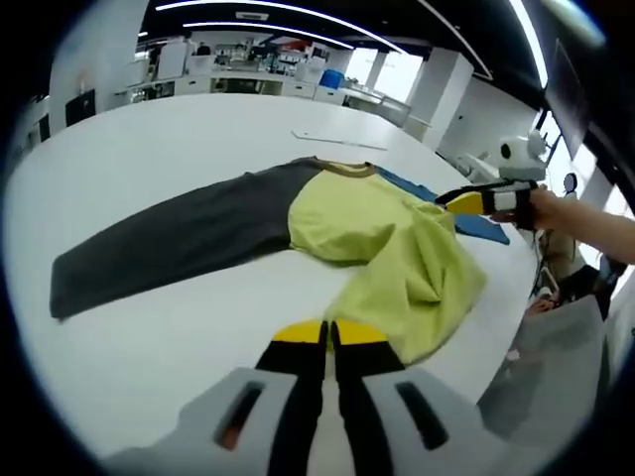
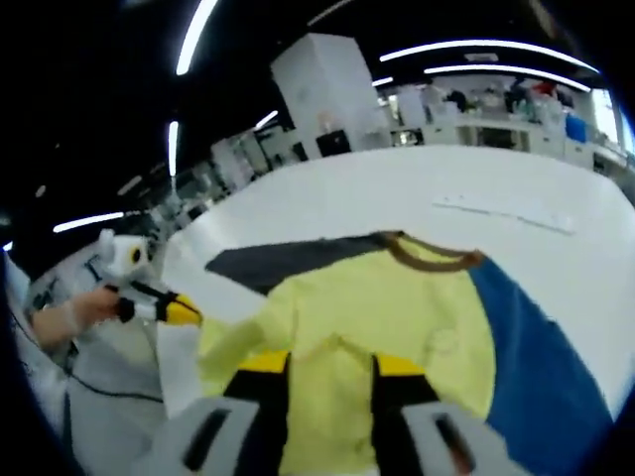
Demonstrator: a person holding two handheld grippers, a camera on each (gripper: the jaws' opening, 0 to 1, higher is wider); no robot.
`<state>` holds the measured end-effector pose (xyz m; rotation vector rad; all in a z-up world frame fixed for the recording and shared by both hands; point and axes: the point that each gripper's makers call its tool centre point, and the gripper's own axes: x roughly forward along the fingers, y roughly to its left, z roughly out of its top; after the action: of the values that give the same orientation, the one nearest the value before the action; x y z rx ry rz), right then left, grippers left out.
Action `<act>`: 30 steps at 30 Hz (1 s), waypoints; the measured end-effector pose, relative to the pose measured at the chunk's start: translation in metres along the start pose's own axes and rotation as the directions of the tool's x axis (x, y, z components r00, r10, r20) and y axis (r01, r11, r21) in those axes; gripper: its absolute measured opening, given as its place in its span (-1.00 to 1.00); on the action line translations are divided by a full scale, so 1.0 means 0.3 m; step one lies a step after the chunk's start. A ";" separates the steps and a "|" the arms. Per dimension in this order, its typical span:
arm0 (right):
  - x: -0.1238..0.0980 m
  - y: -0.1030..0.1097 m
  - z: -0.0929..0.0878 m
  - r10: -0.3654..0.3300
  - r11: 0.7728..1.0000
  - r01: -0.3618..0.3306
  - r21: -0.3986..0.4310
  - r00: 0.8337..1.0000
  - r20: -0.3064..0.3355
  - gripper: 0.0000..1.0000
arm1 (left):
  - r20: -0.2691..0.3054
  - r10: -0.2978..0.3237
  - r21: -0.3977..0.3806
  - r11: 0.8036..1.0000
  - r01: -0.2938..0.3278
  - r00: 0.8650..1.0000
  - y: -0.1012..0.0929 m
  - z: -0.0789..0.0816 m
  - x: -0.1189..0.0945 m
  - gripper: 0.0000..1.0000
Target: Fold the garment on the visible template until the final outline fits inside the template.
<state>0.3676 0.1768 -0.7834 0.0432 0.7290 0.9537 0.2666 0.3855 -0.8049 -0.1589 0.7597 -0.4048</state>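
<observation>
The garment lies on the white table [image 1: 149,149], its yellow-green body [image 1: 367,223] rumpled and folded over and one dark grey sleeve [image 1: 169,243] stretched out to the left. A brown collar [image 1: 347,170] faces away from me. The blue template [image 1: 476,226] peeks out beneath the body. My left gripper [image 1: 327,332] is shut and empty, just short of the hem. My right gripper [image 1: 464,202], held by a hand, reaches in at the body's far edge. In the right gripper view its jaws [image 2: 329,365] stand apart with yellow fabric [image 2: 397,307] between them, beside the template [image 2: 536,367]. The left gripper [image 2: 179,309] is at the left.
A thin white strip [image 1: 337,139] lies on the table beyond the collar. The table edge [image 1: 496,337] curves close on the right, where a person stands. Benches and shelves [image 1: 248,69] line the back of the room.
</observation>
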 end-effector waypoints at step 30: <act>-0.200 -0.082 -0.174 -0.122 0.992 0.122 -0.031 0.992 -0.014 0.53 | -0.004 -0.008 -0.015 1.000 0.008 1.000 0.001 -0.004 0.001 -1.00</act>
<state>0.3333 0.1026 -0.7987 -0.0354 0.7239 0.8491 0.2660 0.3855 -0.8061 -0.1756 0.7662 -0.4067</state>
